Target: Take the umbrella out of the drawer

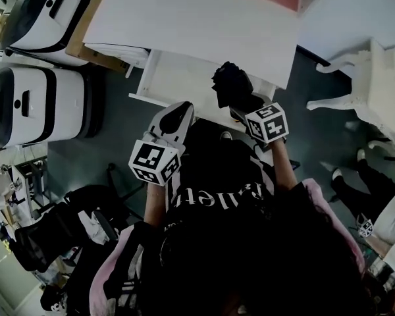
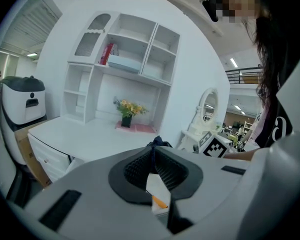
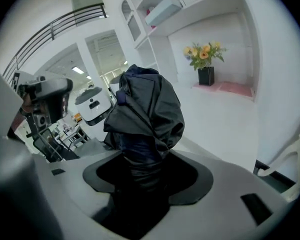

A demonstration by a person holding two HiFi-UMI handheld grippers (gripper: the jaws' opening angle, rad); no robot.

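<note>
A dark, folded umbrella stands upright between the jaws of my right gripper, which is shut on its lower part. It hangs over the front edge of the white desk, above what looks like a pulled-out white drawer. My left gripper is lower left of the umbrella, its ribbed pads pressed together with nothing between them. In the left gripper view the umbrella's top peeks over the jaws, beside the right gripper's marker cube.
Two white-and-black machines stand left of the desk. A white chair and a seated person are to the right. A flower pot, a shelf unit and a mirror line the back.
</note>
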